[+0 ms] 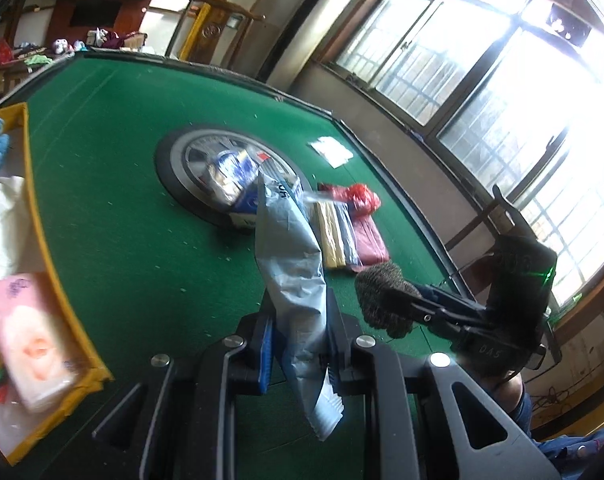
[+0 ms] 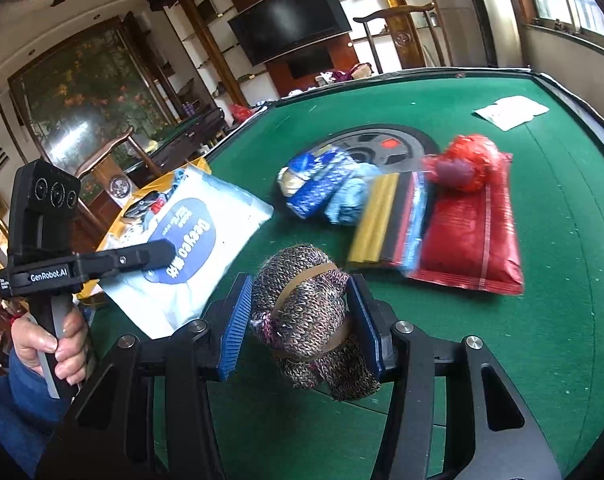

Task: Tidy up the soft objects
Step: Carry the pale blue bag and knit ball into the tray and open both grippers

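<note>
Two grippers are in use, and each of yours has something clamped. Your left gripper (image 1: pixel 298 344) has its jaws drawn tight on a pale blue wipes packet (image 1: pixel 292 264), which stands up through the lower centre of the left wrist view, clear of the green table (image 1: pixel 114 208). In the right wrist view that same packet (image 2: pixel 190 240) shows at left centre with a dark blue oval label, pinched by the left gripper (image 2: pixel 164 250); your left hand (image 2: pixel 58 346) grips the handle at lower left.

Your right gripper (image 2: pixel 298 316) has its jaws part open around a rolled, speckled knit bundle (image 2: pixel 306 320) bound with a tan band, both blue pads (image 2: pixel 236 320) pressing its sides. It sits in the lower centre of the frame, above the table.

Remaining items lie at mid-frame on the table: a blue patterned bag (image 2: pixel 318 184) on the round wheel-shaped centrepiece (image 2: pixel 386 140), a flat red packet (image 2: pixel 470 240) with a crumpled red bag (image 2: pixel 468 162) on its far end, and yellow and dark strips (image 2: pixel 376 220) just beside it. A white sheet (image 2: pixel 510 111) lies at upper right. A yellow-rimmed tray (image 1: pixel 68 300) at lower left of the left wrist view holds a pink packet (image 1: pixel 34 340).
</note>
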`<state>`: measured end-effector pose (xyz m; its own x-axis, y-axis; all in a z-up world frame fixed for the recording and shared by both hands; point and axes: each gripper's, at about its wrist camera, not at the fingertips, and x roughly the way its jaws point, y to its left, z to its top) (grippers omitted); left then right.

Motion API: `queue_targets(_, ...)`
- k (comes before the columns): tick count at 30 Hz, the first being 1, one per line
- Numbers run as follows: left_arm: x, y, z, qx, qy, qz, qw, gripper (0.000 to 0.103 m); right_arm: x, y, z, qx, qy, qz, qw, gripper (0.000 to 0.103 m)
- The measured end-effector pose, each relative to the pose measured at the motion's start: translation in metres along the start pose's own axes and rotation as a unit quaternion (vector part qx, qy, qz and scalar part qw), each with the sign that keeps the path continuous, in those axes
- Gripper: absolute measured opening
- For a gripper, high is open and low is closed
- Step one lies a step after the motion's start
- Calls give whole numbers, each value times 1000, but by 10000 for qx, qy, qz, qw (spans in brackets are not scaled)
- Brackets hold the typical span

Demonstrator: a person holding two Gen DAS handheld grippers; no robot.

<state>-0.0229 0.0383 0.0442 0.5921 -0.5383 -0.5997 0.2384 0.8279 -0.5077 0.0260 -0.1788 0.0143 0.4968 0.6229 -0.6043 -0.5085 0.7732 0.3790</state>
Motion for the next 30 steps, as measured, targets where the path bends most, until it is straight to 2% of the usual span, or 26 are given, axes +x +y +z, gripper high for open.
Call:
queue_targets(14, -68, 37, 8, -387, -837, 208, 9955, 20, 32, 70, 31, -302, 222, 573, 9977, 49)
queue_targets(20, -102, 64, 6, -654, -1250, 463, 9889, 20, 59, 114, 41, -554, 425, 879, 9937, 49)
queue_targets(30, -147, 115, -9, -1217, -1778, 932, 9720, 20, 118, 184, 62, -958, 683, 1073, 9872, 49)
